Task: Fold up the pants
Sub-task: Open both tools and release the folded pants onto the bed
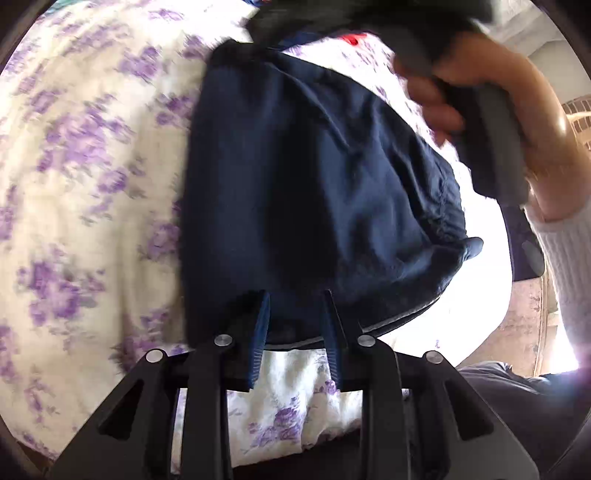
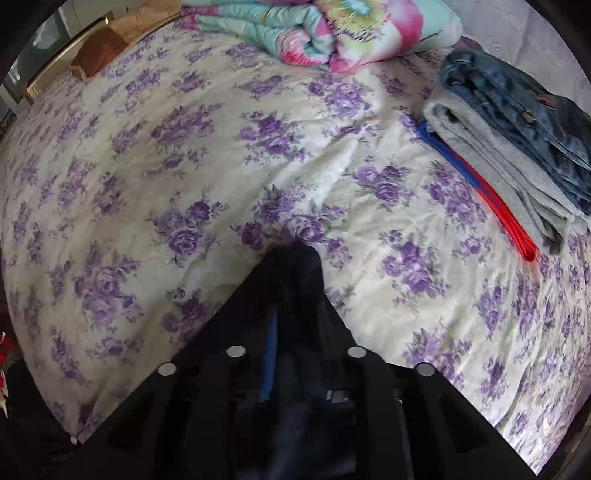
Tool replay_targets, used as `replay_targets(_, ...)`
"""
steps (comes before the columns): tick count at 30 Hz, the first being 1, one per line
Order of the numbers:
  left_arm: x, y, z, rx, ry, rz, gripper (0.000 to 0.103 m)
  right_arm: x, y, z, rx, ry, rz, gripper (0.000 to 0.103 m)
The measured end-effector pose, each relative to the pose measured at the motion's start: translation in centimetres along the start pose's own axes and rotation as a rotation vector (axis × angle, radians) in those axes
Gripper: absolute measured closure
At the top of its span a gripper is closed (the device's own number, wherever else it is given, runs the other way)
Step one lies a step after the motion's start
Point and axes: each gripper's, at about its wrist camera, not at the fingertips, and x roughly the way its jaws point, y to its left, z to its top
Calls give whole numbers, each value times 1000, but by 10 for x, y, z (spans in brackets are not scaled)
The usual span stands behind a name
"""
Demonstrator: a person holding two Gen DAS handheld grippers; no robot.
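Note:
The dark navy pants (image 1: 317, 177) hang lifted above the flowered bedsheet (image 1: 85, 147) in the left wrist view. My left gripper (image 1: 297, 295) has its blue fingers around the near edge of the fabric, with a gap between them. The far end of the pants is held up by my right gripper, whose grey handle (image 1: 495, 122) and the hand on it show at the upper right. In the right wrist view my right gripper (image 2: 293, 258) is shut on a bunch of dark pants fabric (image 2: 295, 280) that covers its fingers.
A stack of folded clothes lies at the right of the bed: blue jeans (image 2: 517, 99) on a grey garment (image 2: 491, 162) with a red and blue one (image 2: 491, 199) beneath. A colourful quilt (image 2: 321, 29) lies at the head. A wooden bed frame (image 2: 88, 51) is at the left.

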Motion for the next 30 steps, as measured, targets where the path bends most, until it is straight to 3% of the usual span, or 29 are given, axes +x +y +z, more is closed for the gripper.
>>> replay_targets(1,-12,5,0,-12,-24,-1,61,-20,-11,-8,38,-45,7,57)
replay_targets(2,-23,11,1,-32,-55,1,52,-39,-22,-18,72,-93,11,44)
replay_targets(3,-35,19,2,-63,-95,12,37,-56,-32,-32,99,-129,5,36)
replay_targets(4,-41,28,1,-89,-117,20,32,-70,-40,-48,120,-151,-3,35)
replay_targets(9,-36,63,11,-202,-81,-20,32,-98,-56,-146,176,-125,-50,35)
replay_targets(13,-23,69,18,-206,-49,-78,32,-103,-54,-212,242,-103,-81,35)
replay_targets(17,9,64,32,-202,28,-79,32,-111,-55,-257,367,-97,-63,35)
replay_targets(20,30,67,40,-222,81,-102,31,-118,-60,-279,415,-102,-88,35)
replay_targets(23,30,54,48,-204,71,-155,28,-123,-71,-291,457,-113,-122,35)
replay_targets(25,27,34,47,-118,62,-93,28,-126,-79,-295,498,-131,-111,35)
replay_targets(27,25,22,42,-65,55,-40,30,-127,-85,-292,532,-168,-66,27)
replay_targets(30,15,18,39,-69,31,-35,33,-117,-88,-275,537,-208,2,26)
